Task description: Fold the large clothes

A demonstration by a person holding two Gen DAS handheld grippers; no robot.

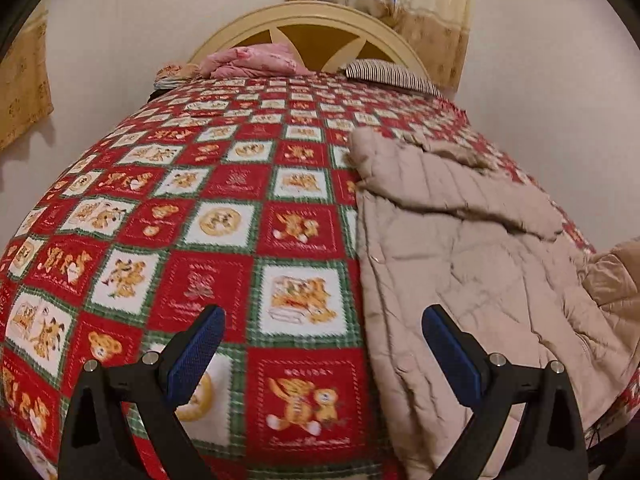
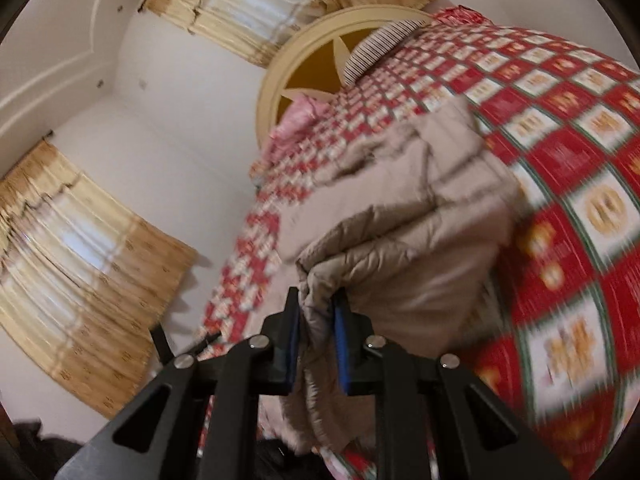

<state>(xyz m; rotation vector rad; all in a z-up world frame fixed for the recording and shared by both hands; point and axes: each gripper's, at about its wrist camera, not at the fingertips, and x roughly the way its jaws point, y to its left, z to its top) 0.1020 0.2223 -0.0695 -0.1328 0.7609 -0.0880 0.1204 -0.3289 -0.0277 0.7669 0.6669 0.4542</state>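
- Right tongs (image 2: 317, 328) are clenching the beige padded coat (image 2: 400, 216) by its edge (raised for folding over).
- Left tongs (image 1: 322, 344) are hanging released above the bed (image 1: 224, 184), grasping nothing.

- I see lots of bare red checked teddy-bear bedspread (image 1: 224, 216) left of the puffy beige quilted coat (image 1: 460, 240).
- Pink bundled cloth (image 1: 252, 62) and striped pillow (image 1: 394, 74) block the far headboard end.

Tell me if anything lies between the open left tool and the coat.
Nothing visible does. The left tool hangs open over bare bedspread, and the coat lies just to its right; the right tool already grips the coat's edge.
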